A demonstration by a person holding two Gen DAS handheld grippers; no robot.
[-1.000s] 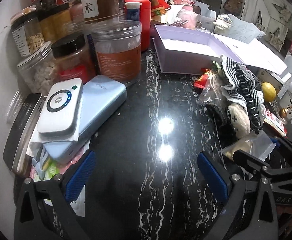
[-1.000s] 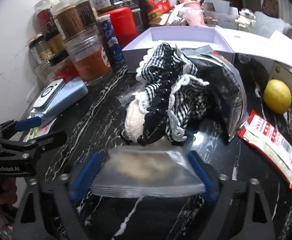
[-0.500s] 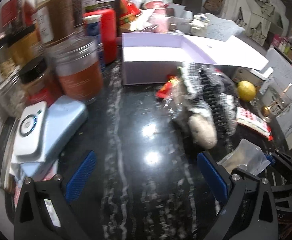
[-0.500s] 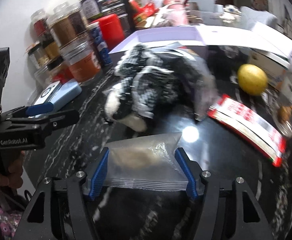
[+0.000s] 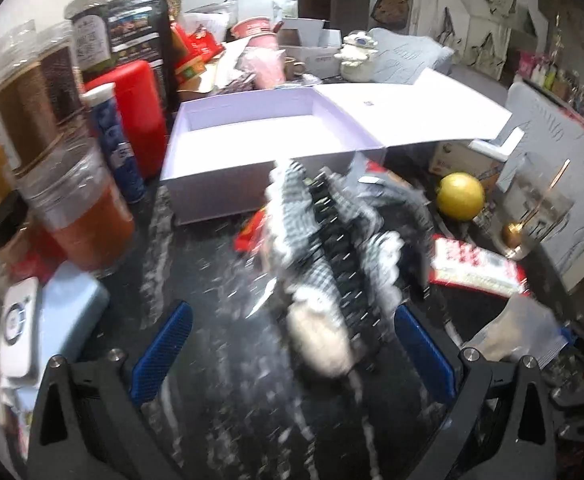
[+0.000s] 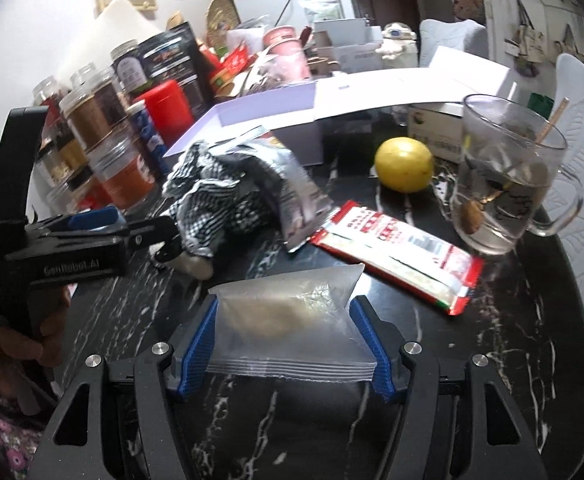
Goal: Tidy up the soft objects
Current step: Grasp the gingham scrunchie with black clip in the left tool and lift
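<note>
Right claw (image 6: 292, 344) clamps a clear zip bag (image 6: 288, 320); left claw (image 5: 292, 356) gapes wide, empty.

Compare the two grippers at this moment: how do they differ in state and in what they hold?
The right gripper is clamped on a clear zip bag; the left gripper holds nothing. The right's jaws stand narrower, the left's spread wide before the checkered fabric bundle. Both have blue pads and black frames.

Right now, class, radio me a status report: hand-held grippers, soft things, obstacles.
Right hand-held gripper shut on zip bag. Left hand-held gripper open, checkered cloth bundle between its fingers, unpinched. White box open, empty. Lemon, glass mug nearby.
</note>
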